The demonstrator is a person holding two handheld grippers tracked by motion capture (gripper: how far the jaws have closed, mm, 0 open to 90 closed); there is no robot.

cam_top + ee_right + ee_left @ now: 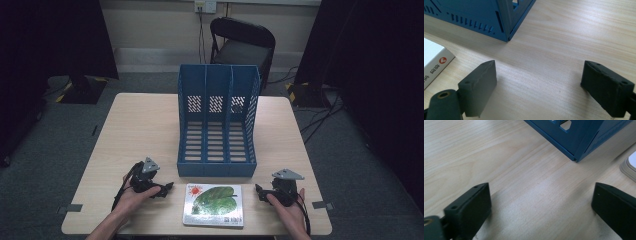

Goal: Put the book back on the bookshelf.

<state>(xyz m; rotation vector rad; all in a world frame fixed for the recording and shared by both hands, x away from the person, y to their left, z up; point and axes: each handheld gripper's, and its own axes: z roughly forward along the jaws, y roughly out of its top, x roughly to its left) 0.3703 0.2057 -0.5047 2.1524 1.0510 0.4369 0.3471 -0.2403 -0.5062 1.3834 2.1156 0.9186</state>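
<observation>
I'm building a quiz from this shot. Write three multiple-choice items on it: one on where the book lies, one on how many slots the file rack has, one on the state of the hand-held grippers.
1. Where does the book lie?
A. inside the rack
B. flat on the table, in front of the rack
C. on the chair

2. How many slots has the blue file rack?
A. two
B. three
C. five

3. How do the left hand-held gripper and right hand-held gripper stand?
A. both open, holding nothing
B. both clamped on the book
C. one gripping the rack

Key: 1 B, the high view shows it between the grippers; 2 B, two dividers make three slots; 3 A, both gripper views show bare tabletop between the jaws.
</observation>
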